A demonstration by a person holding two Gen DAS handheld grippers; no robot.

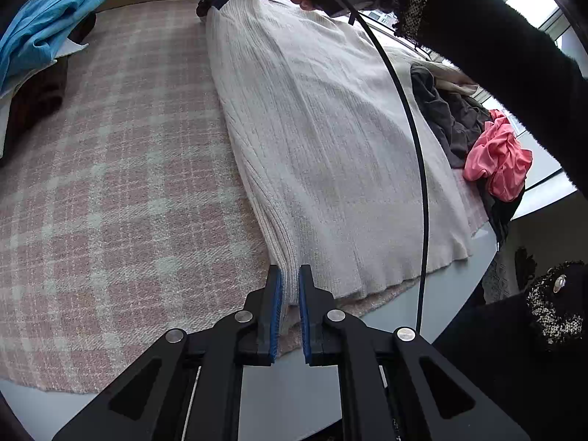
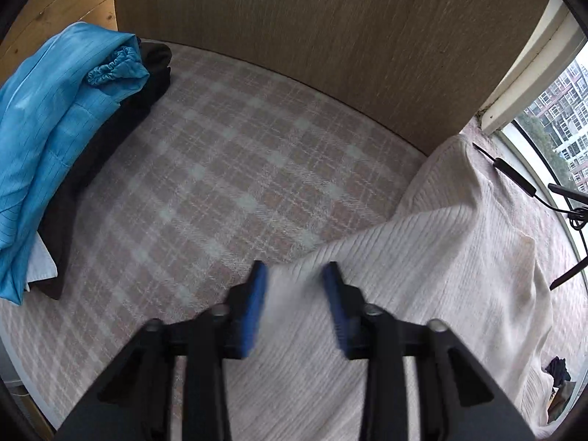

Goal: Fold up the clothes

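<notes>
A cream ribbed sweater (image 1: 312, 128) lies lengthwise on the pink plaid cloth (image 1: 110, 183). My left gripper (image 1: 290, 294) is shut on its near hem corner, and the fold runs as a ridge away from it. In the left wrist view my right gripper (image 1: 207, 5), held by a hand in a dark sleeve (image 1: 496, 36), sits at the sweater's far end. In the right wrist view its blue pads are blurred. The right gripper (image 2: 294, 286) stands open with the sweater's (image 2: 441, 257) edge between the pads.
A stack with a blue garment (image 2: 55, 128) on dark clothes (image 2: 110, 139) lies at the left. A pile with pink (image 1: 496, 158) and grey (image 1: 448, 117) clothes sits at the right. A wooden board (image 2: 294, 55) backs the surface. A black cable (image 1: 415, 147) hangs over the sweater.
</notes>
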